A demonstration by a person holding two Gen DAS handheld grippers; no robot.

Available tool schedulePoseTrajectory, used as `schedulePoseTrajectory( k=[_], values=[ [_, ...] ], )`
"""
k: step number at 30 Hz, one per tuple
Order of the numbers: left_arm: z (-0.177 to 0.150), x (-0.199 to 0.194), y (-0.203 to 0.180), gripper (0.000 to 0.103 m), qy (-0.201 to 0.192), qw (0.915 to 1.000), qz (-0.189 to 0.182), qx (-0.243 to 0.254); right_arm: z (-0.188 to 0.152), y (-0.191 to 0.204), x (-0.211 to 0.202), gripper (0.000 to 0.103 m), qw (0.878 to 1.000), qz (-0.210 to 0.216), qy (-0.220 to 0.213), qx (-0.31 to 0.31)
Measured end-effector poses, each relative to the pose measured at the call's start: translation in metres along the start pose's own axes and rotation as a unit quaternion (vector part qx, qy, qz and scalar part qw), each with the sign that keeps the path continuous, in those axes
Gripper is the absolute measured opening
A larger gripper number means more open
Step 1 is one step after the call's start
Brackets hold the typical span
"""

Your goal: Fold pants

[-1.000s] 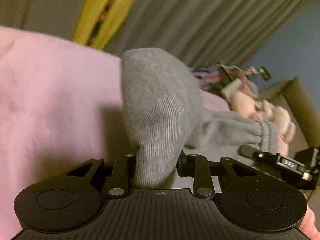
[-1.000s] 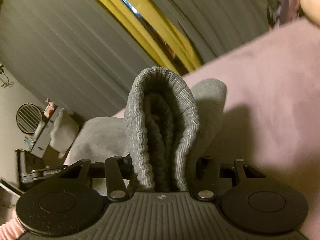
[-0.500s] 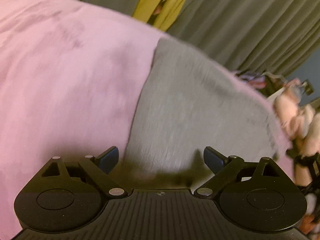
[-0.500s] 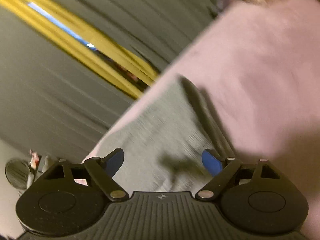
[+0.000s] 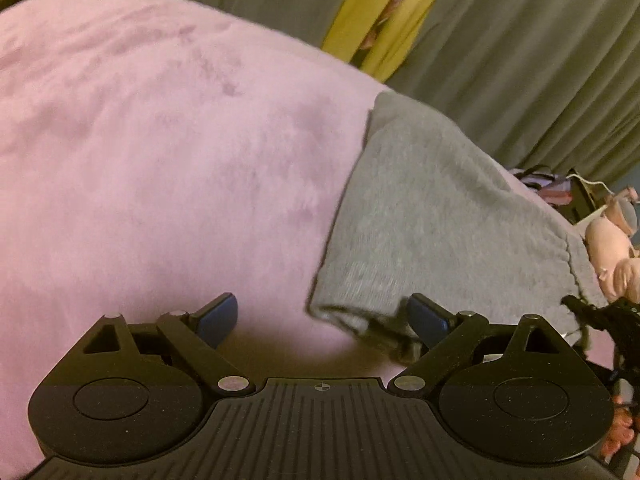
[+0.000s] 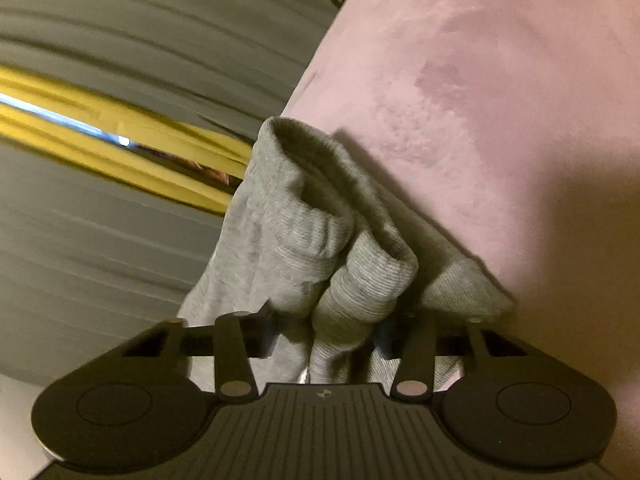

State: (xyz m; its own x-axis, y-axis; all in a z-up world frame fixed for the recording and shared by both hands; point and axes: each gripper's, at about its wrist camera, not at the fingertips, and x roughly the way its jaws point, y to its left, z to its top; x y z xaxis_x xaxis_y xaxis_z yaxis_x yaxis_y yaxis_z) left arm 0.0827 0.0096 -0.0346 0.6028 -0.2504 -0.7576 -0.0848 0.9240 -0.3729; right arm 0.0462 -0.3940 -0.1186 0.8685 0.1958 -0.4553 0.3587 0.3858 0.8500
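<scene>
The right gripper [image 6: 326,334] has its jaws closing on a bunched handful of the grey pants [image 6: 320,240], the ribbed cloth crammed between them and rising toward 12 o'clock; this looks like a grab on an edge or cuff so that it can be carried over for the next fold. The left gripper [image 5: 322,316] has its jaws spread wide with nothing pressed between them: the near corner of the pants [image 5: 432,216] lies just by the finger at 3 o'clock, apart from the one at 9 o'clock, so this end seems to have been laid down on purpose. In the left wrist view the pants stretch flat from 5 o'clock up toward 1 o'clock across a pink blanket [image 5: 160,152], which fills everything from 9 to 12 o'clock. Beyond the blanket hang grey curtains [image 5: 520,60] with a yellow strip [image 5: 352,20] between them. At 3 o'clock a pink stuffed toy [image 5: 612,248] sits near the far end of the pants, and could crowd a fold made that way. Otherwise the blanket around the cloth is bare.
</scene>
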Motion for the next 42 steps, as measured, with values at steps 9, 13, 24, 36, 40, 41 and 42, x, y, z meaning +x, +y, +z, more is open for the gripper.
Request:
schedulePoseTrajectory(
  k=[9,13,24,36,40,41,42],
  values=[
    [0.008,0.011,-0.025,0.096,-0.011,0.9994,0.024,0.023,-0.014,0.018,-0.023,0.036,0.993,-0.013,-0.03,-0.109],
    [0.007,0.012,-0.033,0.096,-0.014,0.9982,0.034,0.047,-0.02,0.013,-0.018,0.036,0.991,-0.041,-0.019,-0.125],
    [0.006,0.025,-0.032,0.096,-0.002,0.9957,0.063,0.067,-0.018,0.014,-0.034,0.044,0.989,-0.035,-0.002,-0.147],
    [0.006,0.011,-0.041,0.096,-0.015,0.9919,0.087,0.091,-0.024,0.041,-0.063,0.057,0.963,-0.111,-0.054,-0.238],
    [0.015,-0.002,-0.053,0.096,-0.057,0.9899,0.076,0.105,-0.034,0.062,-0.08,0.049,0.939,-0.111,-0.121,-0.303],
    [0.02,-0.001,-0.058,0.096,-0.064,0.9888,0.072,0.114,-0.037,0.067,-0.081,0.04,0.933,-0.095,-0.133,-0.32],
    [0.025,0.002,-0.065,0.096,-0.067,0.9873,0.07,0.126,-0.041,0.072,-0.079,0.036,0.928,-0.081,-0.135,-0.339]
  ],
)
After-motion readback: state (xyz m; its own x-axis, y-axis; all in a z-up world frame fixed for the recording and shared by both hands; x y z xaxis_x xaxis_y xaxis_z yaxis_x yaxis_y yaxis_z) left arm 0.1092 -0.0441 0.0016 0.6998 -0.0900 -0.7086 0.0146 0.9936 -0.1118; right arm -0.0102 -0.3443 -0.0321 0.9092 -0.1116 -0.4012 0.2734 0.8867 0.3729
